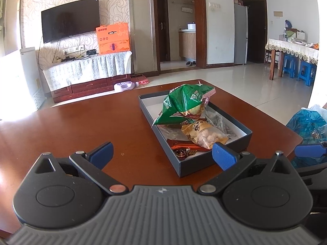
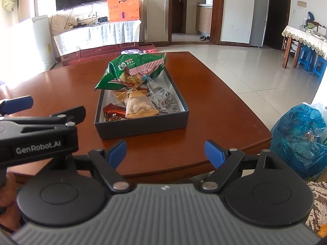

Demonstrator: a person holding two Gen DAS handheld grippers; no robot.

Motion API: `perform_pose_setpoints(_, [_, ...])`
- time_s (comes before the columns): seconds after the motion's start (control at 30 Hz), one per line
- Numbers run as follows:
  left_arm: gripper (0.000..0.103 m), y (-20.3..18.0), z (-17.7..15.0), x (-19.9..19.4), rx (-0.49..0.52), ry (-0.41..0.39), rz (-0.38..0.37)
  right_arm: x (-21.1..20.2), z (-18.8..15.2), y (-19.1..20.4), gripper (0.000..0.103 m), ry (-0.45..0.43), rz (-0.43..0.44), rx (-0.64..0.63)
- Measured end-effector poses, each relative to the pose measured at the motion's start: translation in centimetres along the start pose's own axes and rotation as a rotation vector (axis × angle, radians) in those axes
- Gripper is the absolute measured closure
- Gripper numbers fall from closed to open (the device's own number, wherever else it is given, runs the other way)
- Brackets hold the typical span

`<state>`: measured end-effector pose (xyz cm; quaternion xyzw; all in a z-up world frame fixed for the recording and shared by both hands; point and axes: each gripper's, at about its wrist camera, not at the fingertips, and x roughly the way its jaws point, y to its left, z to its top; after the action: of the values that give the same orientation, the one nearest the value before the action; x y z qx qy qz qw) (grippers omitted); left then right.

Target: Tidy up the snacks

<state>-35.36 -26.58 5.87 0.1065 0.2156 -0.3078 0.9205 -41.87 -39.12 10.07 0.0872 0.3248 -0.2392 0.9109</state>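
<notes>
Shallow dark-grey cardboard box (image 2: 143,125) mid-table on glossy brown wooden table (image 2: 214,102), holding large green crinkled snack bag (image 2: 126,69) far, small packets near. Left gripper (image 1: 163,155) and right gripper (image 2: 165,153) both wide open, empty, near the box.

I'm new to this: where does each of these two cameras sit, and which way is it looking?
Left wrist view: sits on the left hand-held gripper, looking forward and down over the wooden table at the snack box; its own open fingers show, plus the right one's fingertip.
Right wrist view: sits on the right hand-held gripper, facing the same box from its short end; its open fingers, the left gripper and a hand show.
Both share box, green bag, television, blue plastic bag.
</notes>
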Motion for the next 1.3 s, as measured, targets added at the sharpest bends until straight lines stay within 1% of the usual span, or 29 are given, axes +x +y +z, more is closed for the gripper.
perform_pose_setpoints(1.3, [0.0,0.04,-0.27,0.09,-0.004,0.003,-0.009,0.06,-0.02,-0.03,0.018,0.005,0.007,0.0])
